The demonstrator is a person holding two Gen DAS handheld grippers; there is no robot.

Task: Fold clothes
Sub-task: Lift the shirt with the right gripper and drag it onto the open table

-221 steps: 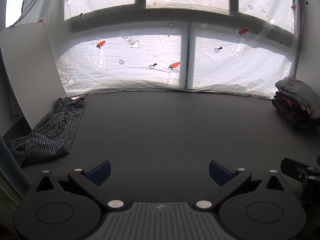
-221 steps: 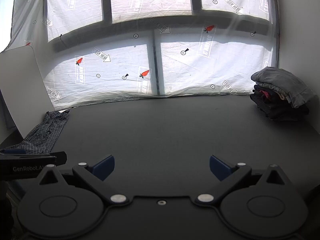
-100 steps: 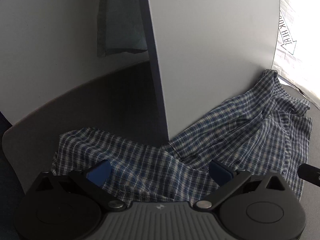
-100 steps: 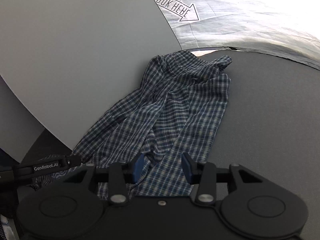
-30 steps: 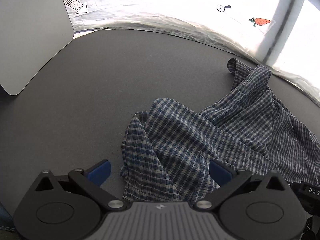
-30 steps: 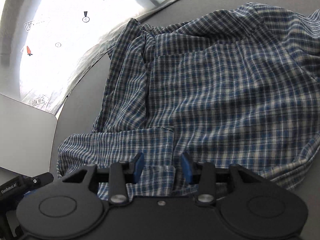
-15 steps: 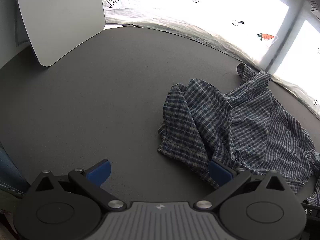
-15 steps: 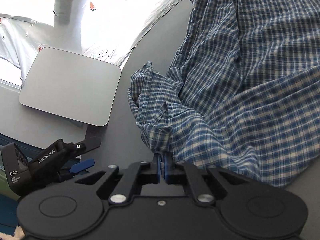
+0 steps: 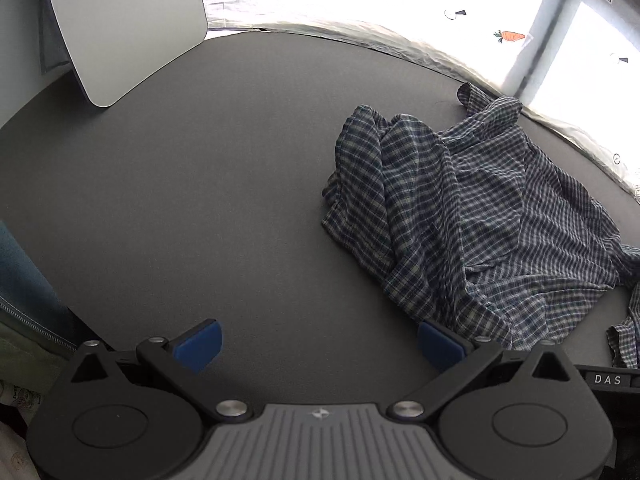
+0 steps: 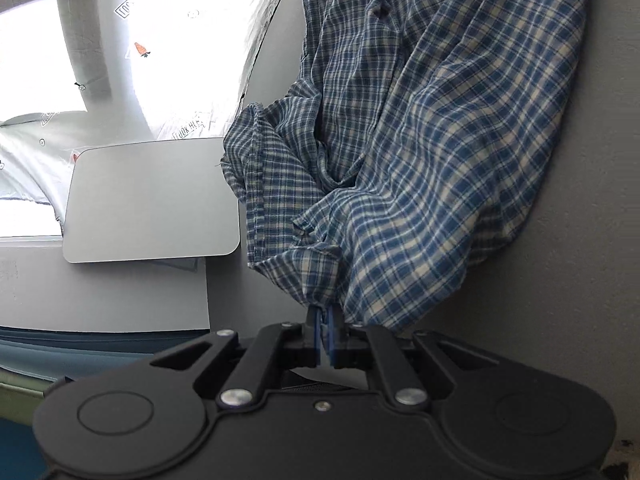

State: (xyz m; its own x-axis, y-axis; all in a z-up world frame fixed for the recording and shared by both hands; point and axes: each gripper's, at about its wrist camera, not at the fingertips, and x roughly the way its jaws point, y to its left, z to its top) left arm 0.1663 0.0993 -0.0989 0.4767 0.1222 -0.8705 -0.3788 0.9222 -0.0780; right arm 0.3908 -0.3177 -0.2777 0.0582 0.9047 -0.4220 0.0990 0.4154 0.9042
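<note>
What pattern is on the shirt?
Blue, navy and white plaid on the shirt, clearest in the right wrist view.

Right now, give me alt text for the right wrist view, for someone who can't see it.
The right gripper, jaws shut, pinches a bunched edge of a blue plaid shirt that trails away across the dark table. A grey board stands to the left, against a bright covered window.

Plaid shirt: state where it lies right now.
The plaid shirt lies crumpled on the dark table, right of centre in the left wrist view, one edge clamped in the right gripper.
</note>
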